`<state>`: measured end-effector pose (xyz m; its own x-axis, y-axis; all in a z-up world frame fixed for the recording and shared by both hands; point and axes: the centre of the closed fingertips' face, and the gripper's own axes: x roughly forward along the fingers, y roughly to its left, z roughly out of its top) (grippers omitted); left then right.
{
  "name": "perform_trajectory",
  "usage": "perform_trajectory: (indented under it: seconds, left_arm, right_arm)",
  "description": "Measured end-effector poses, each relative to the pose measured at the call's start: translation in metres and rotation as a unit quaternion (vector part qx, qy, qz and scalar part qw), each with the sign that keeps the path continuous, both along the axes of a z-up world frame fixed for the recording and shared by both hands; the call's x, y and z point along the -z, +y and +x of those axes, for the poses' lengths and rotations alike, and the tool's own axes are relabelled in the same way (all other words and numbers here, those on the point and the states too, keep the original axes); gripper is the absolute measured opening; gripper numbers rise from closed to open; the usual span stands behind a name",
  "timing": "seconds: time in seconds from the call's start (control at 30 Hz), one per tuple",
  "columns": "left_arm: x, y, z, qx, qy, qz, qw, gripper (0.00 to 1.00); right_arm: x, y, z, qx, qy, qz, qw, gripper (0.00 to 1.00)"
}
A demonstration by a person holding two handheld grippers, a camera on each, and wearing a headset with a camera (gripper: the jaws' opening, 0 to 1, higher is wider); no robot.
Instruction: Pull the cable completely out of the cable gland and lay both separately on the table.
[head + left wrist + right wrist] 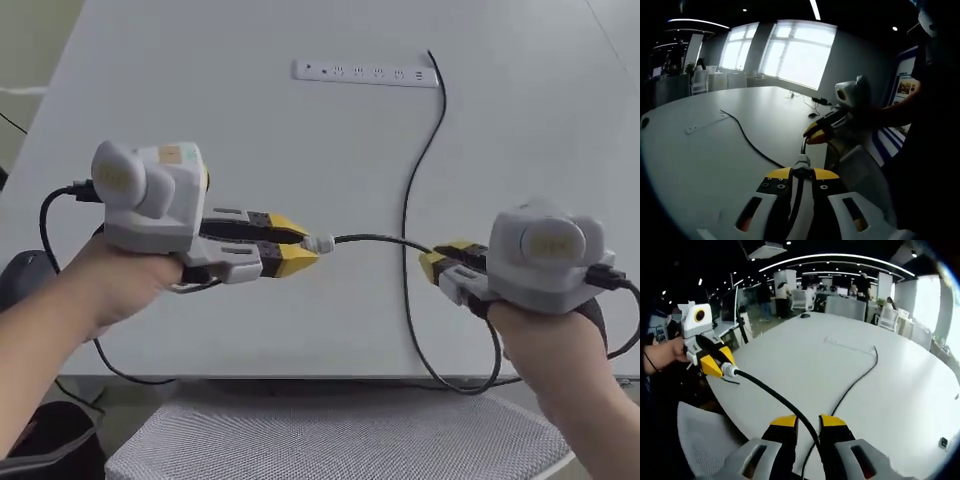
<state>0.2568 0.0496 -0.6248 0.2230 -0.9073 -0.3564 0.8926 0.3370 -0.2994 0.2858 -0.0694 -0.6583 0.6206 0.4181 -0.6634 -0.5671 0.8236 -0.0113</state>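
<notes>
A white cable gland [320, 243] hangs in the air above the table's front edge, pinched between the yellow tips of my left gripper [303, 250]. A black cable [385, 240] leaves the gland and runs right into my right gripper [432, 260], which is shut on it. In the left gripper view the gland [801, 162] sits at the tips of the left gripper [801, 173], with the cable [803, 145] rising toward the right gripper [815, 134]. In the right gripper view the cable [775, 397] passes between the jaws of the right gripper [808, 422] and reaches the gland [730, 371].
A white power strip [365, 73] lies at the far side of the grey table [220, 130]. Its black cord [408, 200] runs toward the front edge and loops below my right hand. A mesh chair seat [330, 440] stands in front of the table.
</notes>
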Motion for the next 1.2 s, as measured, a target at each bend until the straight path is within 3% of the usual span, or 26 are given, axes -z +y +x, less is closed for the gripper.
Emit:
perform_trajectory:
  seconds: [0.1, 0.17, 0.23, 0.37, 0.47, 0.57, 0.7, 0.93, 1.2]
  left_arm:
    - [0.0, -0.001, -0.001, 0.001, 0.004, -0.001, 1.0, 0.15]
    - [-0.001, -0.002, 0.0, 0.001, 0.005, -0.005, 1.0, 0.15]
    - [-0.001, -0.001, 0.0, 0.001, 0.003, -0.003, 1.0, 0.15]
    - [0.001, -0.002, -0.001, 0.002, 0.003, 0.0, 1.0, 0.15]
    - [0.003, -0.001, 0.0, 0.001, 0.002, 0.004, 1.0, 0.15]
    - [0.003, -0.001, 0.0, 0.0, 0.003, 0.003, 1.0, 0.15]
    - [0.002, -0.002, 0.0, 0.004, 0.0, 0.006, 1.0, 0.15]
    - [0.003, -0.003, 0.0, 0.01, -0.003, 0.01, 0.9999, 0.15]
    - [0.003, -0.006, 0.0, 0.018, -0.009, 0.017, 0.9996, 0.15]
  right_arm:
    - [-0.018, 0.019, -0.003, -0.081, -0.035, -0.021, 0.9958, 0.17]
    - [-0.032, 0.031, -0.004, -0.12, -0.056, -0.037, 0.9905, 0.21]
    - [-0.039, 0.04, -0.006, -0.158, -0.069, -0.074, 0.9822, 0.23]
    - [-0.044, 0.064, -0.014, -0.213, -0.08, -0.108, 0.9678, 0.21]
    - [-0.038, 0.083, -0.023, -0.257, -0.079, -0.136, 0.9535, 0.21]
    - [-0.033, 0.095, -0.026, -0.268, -0.079, -0.144, 0.9492, 0.19]
    - [-0.031, 0.102, -0.025, -0.285, -0.091, -0.167, 0.9393, 0.15]
    - [-0.025, 0.104, -0.023, -0.296, -0.089, -0.186, 0.9325, 0.1]
    - [-0.02, 0.1, -0.024, -0.296, -0.082, -0.182, 0.9341, 0.02]
